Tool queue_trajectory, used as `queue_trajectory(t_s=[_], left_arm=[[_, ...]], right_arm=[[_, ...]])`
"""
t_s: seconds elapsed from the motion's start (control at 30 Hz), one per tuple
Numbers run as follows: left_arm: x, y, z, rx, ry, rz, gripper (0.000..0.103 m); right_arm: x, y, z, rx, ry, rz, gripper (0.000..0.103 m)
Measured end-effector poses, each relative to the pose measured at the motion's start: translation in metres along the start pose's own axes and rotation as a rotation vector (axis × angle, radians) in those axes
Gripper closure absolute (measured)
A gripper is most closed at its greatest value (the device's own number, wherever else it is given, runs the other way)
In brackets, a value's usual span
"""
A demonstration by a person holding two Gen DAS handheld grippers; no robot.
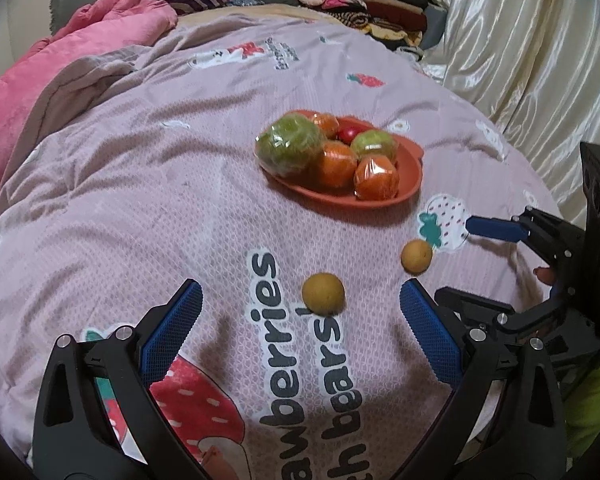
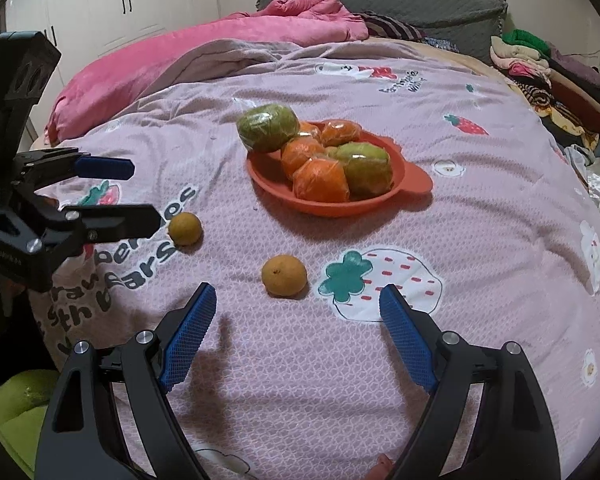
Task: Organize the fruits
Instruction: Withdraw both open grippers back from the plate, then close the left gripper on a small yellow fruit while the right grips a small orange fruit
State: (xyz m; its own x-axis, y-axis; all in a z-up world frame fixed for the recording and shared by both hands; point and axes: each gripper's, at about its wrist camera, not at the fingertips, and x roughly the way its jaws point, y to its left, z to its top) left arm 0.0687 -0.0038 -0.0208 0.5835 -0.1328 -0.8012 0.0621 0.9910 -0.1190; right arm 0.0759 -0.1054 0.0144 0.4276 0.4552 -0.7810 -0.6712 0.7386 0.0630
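L gripper (image 1: 300,300) jaws wide, nothing held; small yellow fruit (image 1: 323,293) lies between tips on quilt (image 1: 140,208). R gripper (image 2: 296,300) also wide, empty; second yellow fruit (image 2: 284,275) just ahead of its tips. Orange dish (image 1: 410,176) w/ wrapped fruits beyond, well apart.

Risks, judged: soft quilt, round fruit – pad nudge could roll it away; quilt fold may get pinched; grippers close together, could clash.

L view shows satin drape (image 1: 520,60), R gripper side-on. R view shows cupboards (image 2: 120,8), dish's tab handle (image 2: 418,180).
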Motion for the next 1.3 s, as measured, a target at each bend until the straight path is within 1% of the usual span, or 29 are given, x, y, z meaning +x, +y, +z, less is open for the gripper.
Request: queue_trajectory(t_s=[0.17,0.23,0.3,0.33,0.4,0.47,0.53,0.57,0.6,0.63,0.67,0.7,0.77,0.83,0.87,0.9,1.0,1.13,1.3], left_arm=[[0.008,-0.004,-0.005,0.016,0.025,-0.005,0.01],[0.01,-0.004,-0.006,0.016,0.031,-0.008,0.013],[0.012,-0.003,-0.006,0.015,0.036,-0.015,0.02],[0.012,-0.004,-0.006,0.015,0.039,-0.016,0.026],[0.015,-0.005,-0.007,0.02,0.048,-0.026,0.034],[0.018,-0.006,-0.007,0.026,0.056,-0.039,0.04],[0.019,-0.007,-0.007,0.029,0.059,-0.054,0.042],[0.019,-0.008,-0.007,0.029,0.06,-0.061,0.05],[0.02,-0.008,-0.007,0.03,0.063,-0.075,0.057],[0.02,-0.008,-0.007,0.03,0.065,-0.08,0.058],[0.022,-0.009,-0.007,0.032,0.07,-0.084,0.061],[0.023,-0.009,-0.007,0.032,0.073,-0.087,0.065],[0.026,-0.01,-0.007,0.032,0.081,-0.095,0.07],[0.028,-0.01,-0.005,0.031,0.083,-0.093,0.071],[0.03,-0.01,-0.005,0.031,0.086,-0.093,0.071],[0.031,-0.01,-0.004,0.032,0.086,-0.09,0.076],[0.035,-0.009,-0.003,0.038,0.088,-0.074,0.084],[0.033,-0.009,-0.001,0.042,0.08,-0.077,0.084],[0.017,-0.005,0.008,0.024,0.026,-0.085,0.084]], right_arm=[[0.006,-0.003,-0.001,0.005,0.006,0.002,0.02],[0.009,-0.004,-0.001,0.004,0.01,0.007,0.023],[0.012,-0.004,0.0,-0.001,0.013,0.017,0.028],[0.014,-0.004,0.001,-0.002,0.015,0.021,0.033],[0.017,-0.003,0.002,-0.008,0.019,0.037,0.04],[0.021,-0.001,0.004,-0.019,0.024,0.056,0.045],[0.025,0.001,0.005,-0.03,0.031,0.065,0.053],[0.027,0.002,0.005,-0.033,0.033,0.068,0.055],[0.028,0.002,0.005,-0.034,0.033,0.073,0.059],[0.029,0.002,0.006,-0.036,0.032,0.078,0.063],[0.03,0.002,0.006,-0.037,0.031,0.079,0.065],[0.031,0.001,0.006,-0.035,0.031,0.08,0.067],[0.031,-0.001,0.006,-0.028,0.028,0.085,0.071],[0.03,-0.003,0.006,-0.018,0.027,0.095,0.077],[0.029,-0.006,0.006,-0.011,0.025,0.105,0.077],[0.029,-0.006,0.005,-0.007,0.024,0.108,0.077],[0.026,-0.008,0.005,0.002,0.019,0.115,0.077],[0.021,-0.009,0.005,0.013,0.009,0.131,0.077],[0.011,-0.009,0.005,0.018,-0.008,0.137,0.077]])
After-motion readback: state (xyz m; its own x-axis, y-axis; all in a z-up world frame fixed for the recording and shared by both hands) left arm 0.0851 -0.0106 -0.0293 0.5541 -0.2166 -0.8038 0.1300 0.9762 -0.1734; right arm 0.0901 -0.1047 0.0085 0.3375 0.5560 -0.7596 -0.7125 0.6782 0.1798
